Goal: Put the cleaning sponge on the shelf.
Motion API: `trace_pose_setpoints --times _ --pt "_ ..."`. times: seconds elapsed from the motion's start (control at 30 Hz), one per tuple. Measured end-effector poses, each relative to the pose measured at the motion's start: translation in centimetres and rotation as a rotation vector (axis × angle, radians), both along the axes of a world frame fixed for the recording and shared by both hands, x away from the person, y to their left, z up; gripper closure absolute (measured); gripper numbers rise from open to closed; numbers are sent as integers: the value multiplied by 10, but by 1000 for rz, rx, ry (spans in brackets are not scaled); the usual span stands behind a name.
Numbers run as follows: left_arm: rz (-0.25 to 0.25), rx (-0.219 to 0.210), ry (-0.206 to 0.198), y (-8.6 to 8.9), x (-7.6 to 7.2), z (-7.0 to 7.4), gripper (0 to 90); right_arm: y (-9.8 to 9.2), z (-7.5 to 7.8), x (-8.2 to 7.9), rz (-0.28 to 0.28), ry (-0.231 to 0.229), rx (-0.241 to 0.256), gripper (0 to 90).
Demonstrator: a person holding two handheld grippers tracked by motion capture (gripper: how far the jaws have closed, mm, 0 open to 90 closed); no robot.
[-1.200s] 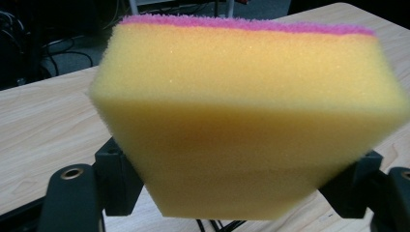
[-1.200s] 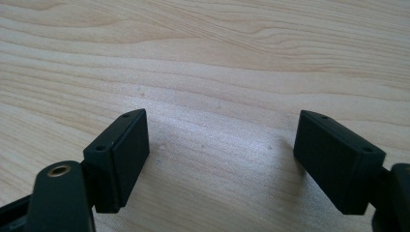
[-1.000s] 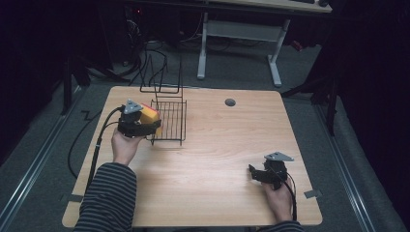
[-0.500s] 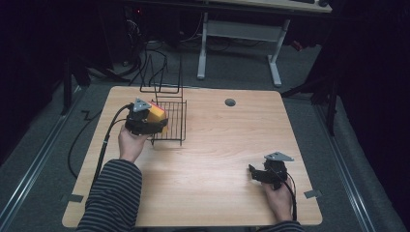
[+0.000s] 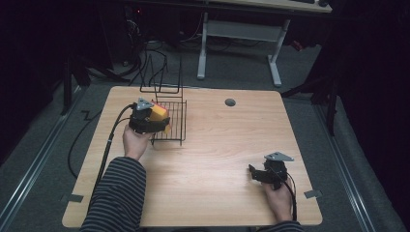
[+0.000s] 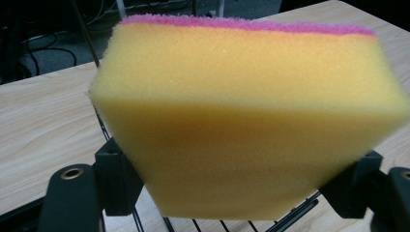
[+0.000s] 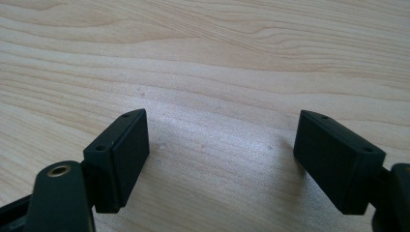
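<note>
A yellow sponge (image 6: 246, 121) with a pink scouring layer on top is clamped between the jaws of my left gripper (image 6: 241, 181). In the high view that left gripper (image 5: 153, 122) holds the sponge (image 5: 158, 114) over the left part of a black wire rack (image 5: 175, 123) at the table's back left. My right gripper (image 5: 256, 175) rests low near the front right of the table, open. In the right gripper view its fingers (image 7: 121, 154) stand wide apart over bare wood with nothing between them.
The wooden table (image 5: 217, 145) has a round cable hole (image 5: 230, 102) near its back edge. The rack's tall wire loops (image 5: 162, 79) rise at its far end. Beyond the table stand a desk frame (image 5: 241, 38) and floor cables (image 5: 140, 53).
My left gripper has carried the sponge a little farther back and right, over the wire rack. The right gripper has stayed in place.
</note>
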State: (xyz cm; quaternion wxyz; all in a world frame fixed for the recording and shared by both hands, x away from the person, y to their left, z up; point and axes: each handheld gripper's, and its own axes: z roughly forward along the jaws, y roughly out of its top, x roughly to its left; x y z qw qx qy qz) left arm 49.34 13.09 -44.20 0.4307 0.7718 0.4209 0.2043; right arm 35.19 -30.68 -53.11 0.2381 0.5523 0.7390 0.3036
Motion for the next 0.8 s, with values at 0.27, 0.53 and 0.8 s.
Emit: trace_pose_setpoints --times 0.27,0.53,0.8 --pt "-1 30 14 -9 8 -6 239 0 0 0 0 0 0 205" --pt "-1 31 27 -19 17 -9 239 0 0 0 0 0 0 205" --pt "26 30 49 -21 25 -20 238 0 0 0 0 0 0 205"
